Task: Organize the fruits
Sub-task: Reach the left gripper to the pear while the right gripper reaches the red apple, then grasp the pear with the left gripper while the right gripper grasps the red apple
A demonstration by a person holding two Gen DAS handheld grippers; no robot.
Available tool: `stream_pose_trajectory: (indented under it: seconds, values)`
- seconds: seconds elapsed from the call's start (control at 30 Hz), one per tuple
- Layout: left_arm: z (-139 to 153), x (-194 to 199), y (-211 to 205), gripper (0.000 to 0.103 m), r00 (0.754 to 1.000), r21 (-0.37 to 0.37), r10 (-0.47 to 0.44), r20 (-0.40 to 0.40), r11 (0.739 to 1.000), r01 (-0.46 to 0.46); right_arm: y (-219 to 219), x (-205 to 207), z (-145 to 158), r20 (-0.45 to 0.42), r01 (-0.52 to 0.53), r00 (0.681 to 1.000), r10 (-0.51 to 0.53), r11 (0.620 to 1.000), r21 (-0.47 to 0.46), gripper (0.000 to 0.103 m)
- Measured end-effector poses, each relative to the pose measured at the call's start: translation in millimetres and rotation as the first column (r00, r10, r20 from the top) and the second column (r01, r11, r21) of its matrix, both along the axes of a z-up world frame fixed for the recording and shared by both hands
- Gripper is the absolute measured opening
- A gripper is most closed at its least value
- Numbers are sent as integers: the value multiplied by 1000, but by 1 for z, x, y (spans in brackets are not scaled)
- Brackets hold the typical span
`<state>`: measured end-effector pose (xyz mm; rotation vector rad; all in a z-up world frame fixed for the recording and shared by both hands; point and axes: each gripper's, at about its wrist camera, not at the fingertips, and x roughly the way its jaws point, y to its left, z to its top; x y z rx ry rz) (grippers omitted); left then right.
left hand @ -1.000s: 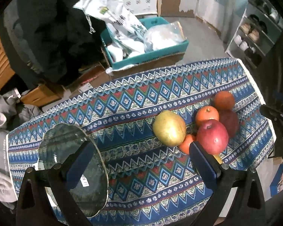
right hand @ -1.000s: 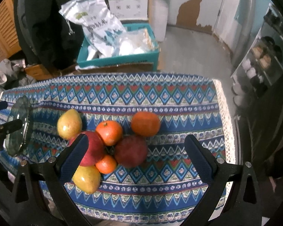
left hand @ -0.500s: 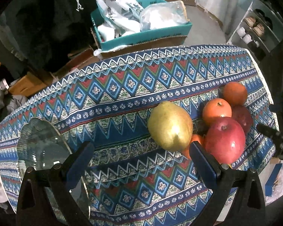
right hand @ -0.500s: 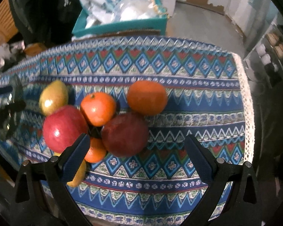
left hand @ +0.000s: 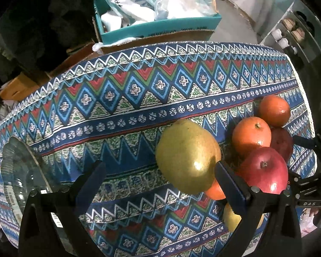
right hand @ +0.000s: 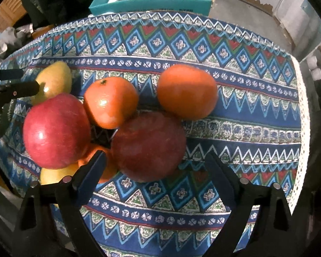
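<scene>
Fruits lie heaped toward the right end of the desk [left hand: 139, 90], on its patterned cloth: a yellow-green pear [left hand: 188, 156], a bright red apple [right hand: 55, 130], a dark red apple [right hand: 148, 146], a stemmed orange [right hand: 110, 101], a second orange [right hand: 187, 91] a little apart, and more fruit half hidden beneath. A glass plate [left hand: 21, 171] sits at the left end, well apart from the heap.

My right hand-held gripper [right hand: 155, 169] points steeply down over the dark red apple; its jaws are closing, the apple between them but, as far as I can tell, not yet pinched. My left hand-held gripper [left hand: 160, 175] stands apart and empty, the pear near its right finger.

To do this well, I judge I should centre the right jaws across the apple's widest part before the pads meet it, since the skin looks smooth and round and could squirt sideways. The apple touches its neighbours, so I should lift straight up, or the pile may roll toward the desk edge.
</scene>
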<state>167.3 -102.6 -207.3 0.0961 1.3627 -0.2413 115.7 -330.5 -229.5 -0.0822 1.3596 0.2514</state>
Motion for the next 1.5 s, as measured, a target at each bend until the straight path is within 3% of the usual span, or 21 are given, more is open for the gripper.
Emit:
stream_pose_trajectory:
  seconds: [0.3, 0.5, 0.63, 0.7, 1.17, 1.5]
  values:
    - [-18, 12, -6, 102, 998, -88, 18, -63, 996, -23, 7, 11, -20, 8, -22, 1000, 21, 998, 57, 78]
    - [-34, 16, -7, 102, 992, -137, 39, -117, 989, -55, 19, 17, -28, 31, -30, 999, 28, 998, 62, 77]
    - [-41, 18, -9, 85, 986, -188, 39, -160, 980, -70, 9, 9, -23, 43, -33, 999, 30, 997, 74, 76]
    - [-40, 18, -10, 75, 988, -201, 39, -149, 977, -69, 3, 4, -21, 46, -26, 999, 22, 997, 76, 76]
    - [-36, 2, -18, 75, 996, -153, 14, -83, 988, -27, -7, -14, 8, 139, -15, 990, 6, 998, 63, 76]
    - [-6, -14, -3, 75, 1000, -112, 11, 12, 994, -10, -12, -27, 33, 218, 0, 976, -14, 998, 63, 76]
